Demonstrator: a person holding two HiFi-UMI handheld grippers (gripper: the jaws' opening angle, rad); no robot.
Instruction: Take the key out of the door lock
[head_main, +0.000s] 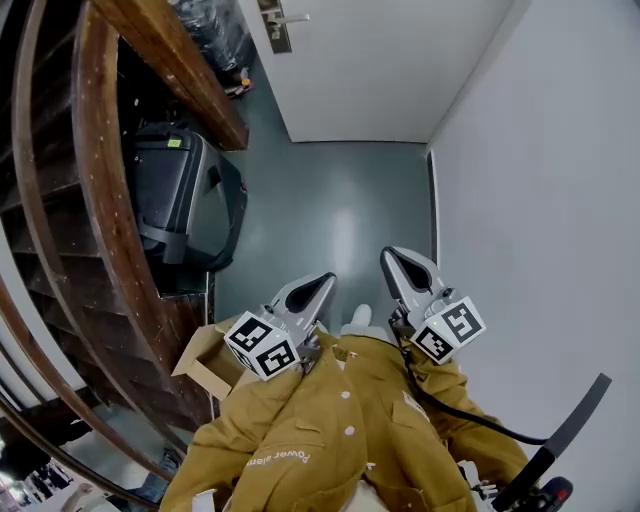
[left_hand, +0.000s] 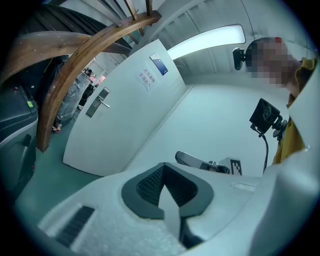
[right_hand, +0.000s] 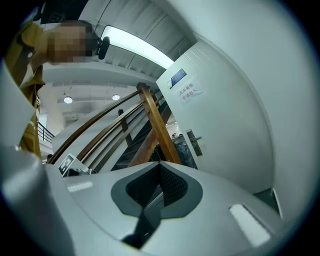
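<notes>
The white door stands at the far end of the corridor, its metal handle plate near the top edge of the head view. The plate also shows small in the left gripper view and in the right gripper view. The key is too small to make out in any view. My left gripper and right gripper hang side by side in front of my body, well short of the door. Both are shut with nothing between their jaws.
A curved wooden stair rail runs along the left. A black case and an open cardboard box sit beneath it. A white wall closes the right side. Grey floor leads to the door, which carries two paper signs.
</notes>
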